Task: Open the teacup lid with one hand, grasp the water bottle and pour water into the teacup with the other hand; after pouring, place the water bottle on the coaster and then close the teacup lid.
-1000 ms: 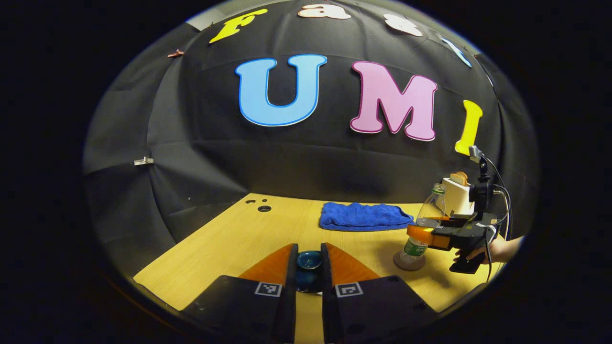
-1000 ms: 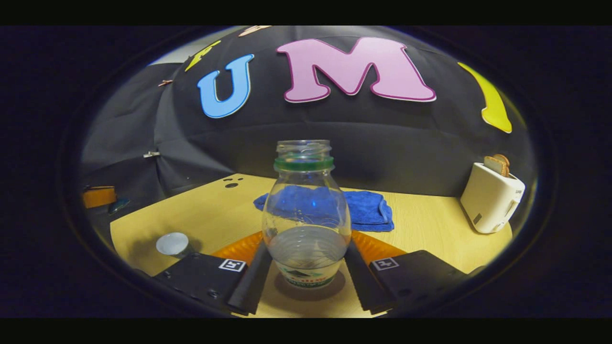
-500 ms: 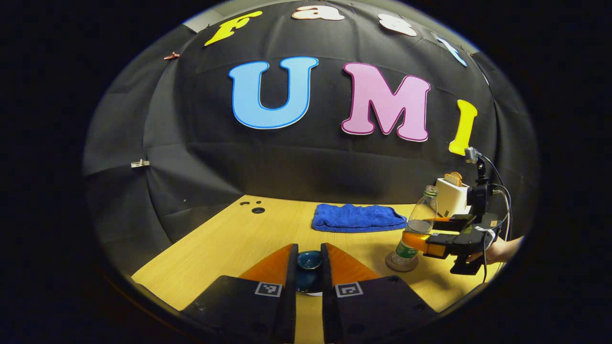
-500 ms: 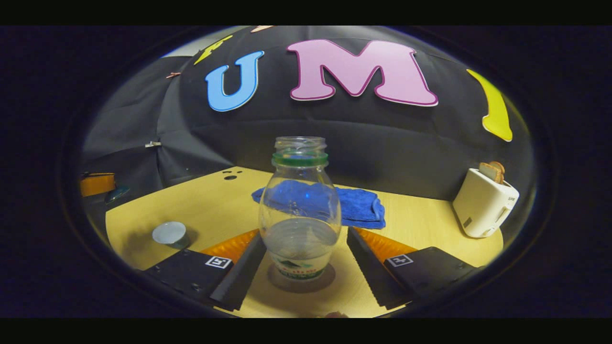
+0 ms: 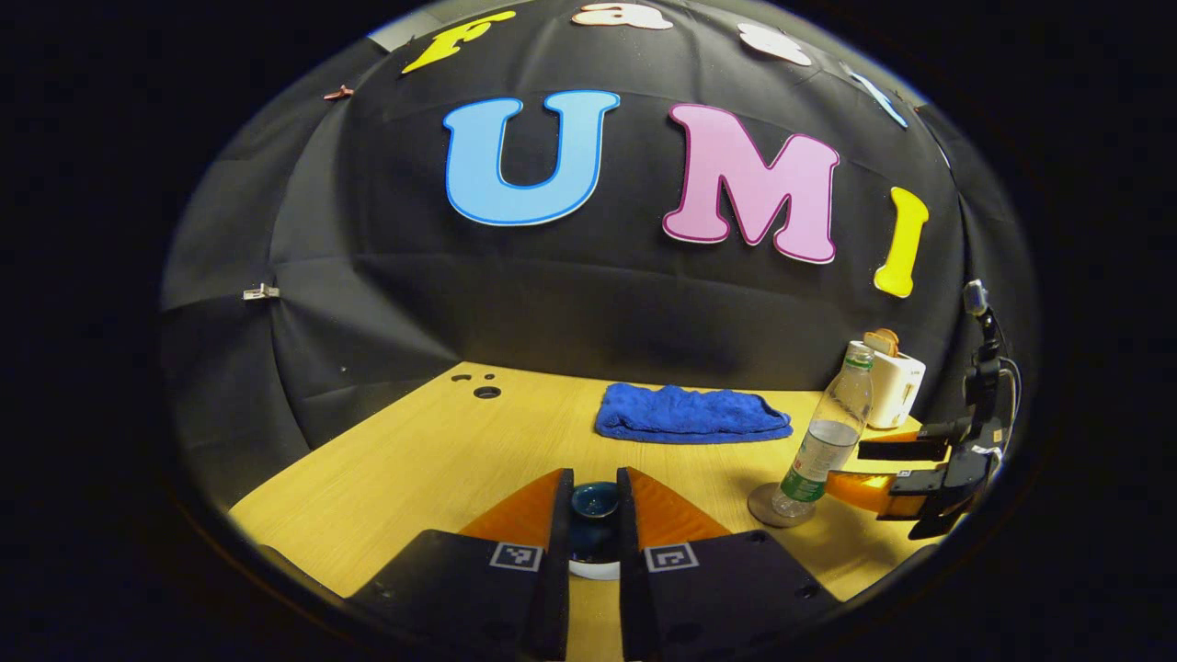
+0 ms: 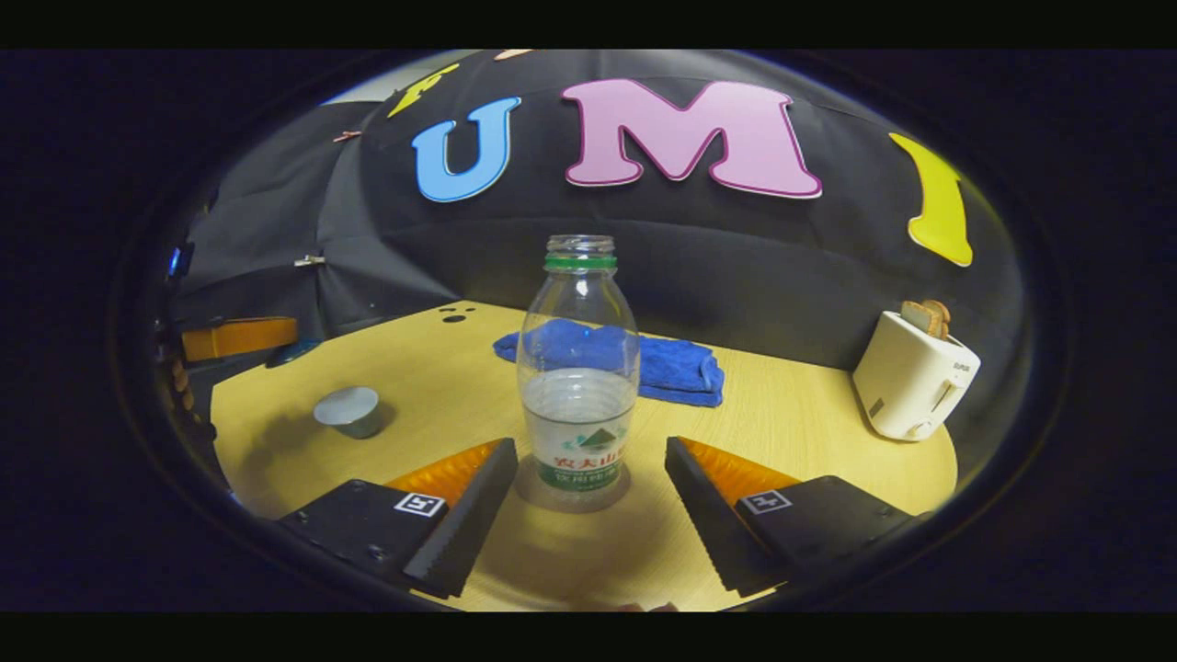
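The clear water bottle (image 6: pixel 577 386) with a green neck ring stands upright on the round coaster (image 6: pixel 570 496), part full. My right gripper (image 6: pixel 590 448) is open, its fingers wide on either side of the bottle and apart from it. Seen from the left gripper view, the bottle (image 5: pixel 828 432) rests on the coaster (image 5: pixel 771 506) with the right gripper (image 5: pixel 851 466) just right of it. My left gripper (image 5: pixel 594 476) is shut on the dark blue teacup lid (image 5: pixel 594 504), held in the air. The uncovered pale teacup (image 6: pixel 349 409) sits at the table's left.
A folded blue towel (image 6: pixel 680 368) lies behind the bottle near the wall. A white toaster (image 6: pixel 912 377) with bread in it stands at the back right. Small holes (image 5: pixel 485 393) mark the wooden table's (image 5: pixel 414 460) far left corner.
The right gripper has opened, let go of the bottle and drawn back from it. The bottle now stands free on the coaster. The left gripper keeps its hold on the lid.
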Demonstrator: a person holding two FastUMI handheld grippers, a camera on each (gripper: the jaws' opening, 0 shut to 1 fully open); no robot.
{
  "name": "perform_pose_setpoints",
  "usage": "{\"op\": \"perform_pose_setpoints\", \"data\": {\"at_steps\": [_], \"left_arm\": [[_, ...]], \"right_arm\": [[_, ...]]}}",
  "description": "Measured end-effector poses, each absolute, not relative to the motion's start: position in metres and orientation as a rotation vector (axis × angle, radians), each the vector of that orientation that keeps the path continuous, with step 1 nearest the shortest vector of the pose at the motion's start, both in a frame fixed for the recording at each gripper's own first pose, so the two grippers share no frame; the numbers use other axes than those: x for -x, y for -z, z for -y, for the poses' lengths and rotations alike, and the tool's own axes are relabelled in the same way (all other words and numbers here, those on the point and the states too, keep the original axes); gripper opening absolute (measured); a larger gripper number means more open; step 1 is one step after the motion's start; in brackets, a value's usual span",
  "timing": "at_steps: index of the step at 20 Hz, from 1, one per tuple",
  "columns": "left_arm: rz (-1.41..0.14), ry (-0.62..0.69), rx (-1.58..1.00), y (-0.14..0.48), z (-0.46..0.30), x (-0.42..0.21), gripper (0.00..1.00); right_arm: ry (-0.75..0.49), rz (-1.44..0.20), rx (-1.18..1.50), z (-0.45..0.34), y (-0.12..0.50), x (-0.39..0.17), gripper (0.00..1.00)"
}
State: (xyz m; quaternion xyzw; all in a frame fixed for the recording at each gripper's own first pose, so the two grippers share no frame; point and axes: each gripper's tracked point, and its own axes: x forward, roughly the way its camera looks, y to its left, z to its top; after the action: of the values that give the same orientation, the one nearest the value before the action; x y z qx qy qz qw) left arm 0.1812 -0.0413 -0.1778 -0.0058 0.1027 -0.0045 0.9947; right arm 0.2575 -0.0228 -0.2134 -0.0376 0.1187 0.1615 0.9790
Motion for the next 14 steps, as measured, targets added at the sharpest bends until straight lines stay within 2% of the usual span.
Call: {"op": "perform_pose_setpoints", "data": {"at_steps": [1,8,9,10,14], "left_arm": [[-0.207,0.012,0.011,0.182,0.042,-0.185,0.26],[-0.241,0.022,-0.008,0.225,0.047,-0.203,0.26],[-0.248,0.02,-0.005,0.231,0.046,-0.204,0.29],[-0.253,0.02,-0.001,0.236,0.046,-0.204,0.26],[-0.269,0.022,-0.001,0.252,0.048,-0.207,0.26]], "right_arm": [[-0.328,-0.245,0.069,0.023,0.215,-0.252,1.0],[-0.324,-0.249,0.051,0.034,0.211,-0.223,0.99],[-0.326,-0.251,0.049,0.035,0.211,-0.22,0.99],[-0.325,-0.254,0.046,0.036,0.211,-0.218,0.99],[-0.314,-0.278,0.021,0.038,0.221,-0.212,1.0]]}}
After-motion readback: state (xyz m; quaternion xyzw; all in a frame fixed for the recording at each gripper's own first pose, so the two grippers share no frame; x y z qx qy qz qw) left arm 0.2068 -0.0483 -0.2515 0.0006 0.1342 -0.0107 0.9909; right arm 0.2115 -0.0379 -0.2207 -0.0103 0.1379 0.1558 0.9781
